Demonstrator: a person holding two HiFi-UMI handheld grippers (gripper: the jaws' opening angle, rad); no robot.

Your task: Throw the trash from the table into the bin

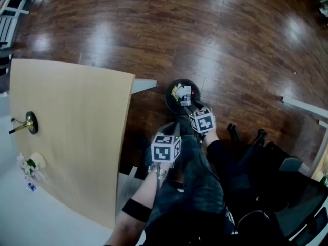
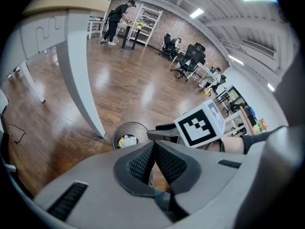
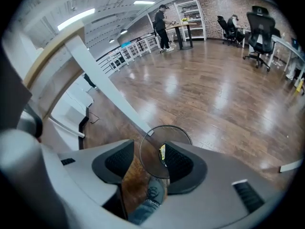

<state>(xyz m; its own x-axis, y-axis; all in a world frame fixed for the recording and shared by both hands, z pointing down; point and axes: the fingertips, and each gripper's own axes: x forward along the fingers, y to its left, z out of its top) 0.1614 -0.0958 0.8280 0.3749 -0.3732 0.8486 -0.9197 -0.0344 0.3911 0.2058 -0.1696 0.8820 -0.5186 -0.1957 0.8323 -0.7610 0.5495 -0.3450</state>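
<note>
Right hand-held gripper gapes empty, half hiding the bin (trash inside); left hand-held gripper pinched shut.

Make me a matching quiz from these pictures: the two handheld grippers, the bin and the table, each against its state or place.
1 left gripper
2 right gripper
3 bin
4 table

A on the wooden floor, trash inside
B jaws apart, nothing gripped
C pale wooden top
D jaws together

Pairs: 1-D, 2-B, 3-A, 4-C
</note>
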